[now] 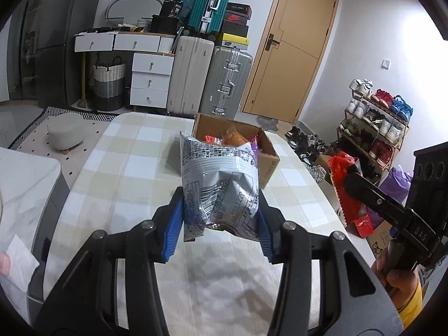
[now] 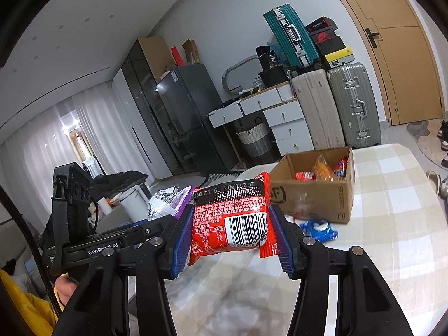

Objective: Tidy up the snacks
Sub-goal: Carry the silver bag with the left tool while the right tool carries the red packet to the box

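My left gripper is shut on a silver and purple snack bag, held above the checked table. An open cardboard box with red and orange snacks stands just beyond it. My right gripper is shut on a red snack packet, held above the table. The box lies ahead and to the right, with a blue packet on the table in front of it. The right gripper and red packet show at the right of the left wrist view; the left gripper's bag shows in the right wrist view.
Suitcases, white drawers and a wooden door stand behind the table. A shoe rack is at the right. A stool and a marble-topped surface are at the left.
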Demonstrator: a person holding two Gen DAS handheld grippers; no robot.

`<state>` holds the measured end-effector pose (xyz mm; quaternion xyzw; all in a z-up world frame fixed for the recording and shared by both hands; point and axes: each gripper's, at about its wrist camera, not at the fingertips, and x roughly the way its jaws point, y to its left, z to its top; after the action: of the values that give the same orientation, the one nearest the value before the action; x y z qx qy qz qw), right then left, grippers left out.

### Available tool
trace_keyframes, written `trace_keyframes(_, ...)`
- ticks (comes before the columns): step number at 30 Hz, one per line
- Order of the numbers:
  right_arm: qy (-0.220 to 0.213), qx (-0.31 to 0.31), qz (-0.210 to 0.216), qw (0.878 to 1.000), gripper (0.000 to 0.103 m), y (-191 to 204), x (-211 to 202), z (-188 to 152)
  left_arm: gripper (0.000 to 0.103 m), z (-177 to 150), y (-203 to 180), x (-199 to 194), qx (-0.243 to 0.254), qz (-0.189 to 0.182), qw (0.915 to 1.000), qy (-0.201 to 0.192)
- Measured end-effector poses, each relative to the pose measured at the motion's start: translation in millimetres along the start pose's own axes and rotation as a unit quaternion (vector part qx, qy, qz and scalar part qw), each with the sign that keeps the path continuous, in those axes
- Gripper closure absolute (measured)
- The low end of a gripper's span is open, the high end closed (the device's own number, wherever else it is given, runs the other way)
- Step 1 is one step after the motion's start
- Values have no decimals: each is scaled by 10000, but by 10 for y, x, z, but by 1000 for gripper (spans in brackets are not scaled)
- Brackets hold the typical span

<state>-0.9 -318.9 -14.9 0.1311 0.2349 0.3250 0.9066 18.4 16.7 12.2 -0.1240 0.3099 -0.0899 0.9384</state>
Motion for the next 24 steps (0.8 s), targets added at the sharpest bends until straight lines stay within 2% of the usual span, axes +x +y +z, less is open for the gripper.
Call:
trace_keyframes(6,-52,-91,-65,9999,50,-115,173,344,59,281,-40,194,146,32,9999,2)
trace_keyframes(11,-101,-268,-276,9992,50,-231,331,758,59,614,-117,394,285,78,9996,-48)
trace_keyframes(14,0,-152,-223,9996,50,-347,483,1041,59,832,-152,552,298,21,9996,1)
trace_keyframes(20,118,-229,-421,9988,50,-580,834,1582,59,1273,-144,1109,106,-54,9994,334)
trace_keyframes(24,319,-140,-513,9981,50,-801,1162,1812,59,1512,-240,1527,326,62,9991,279)
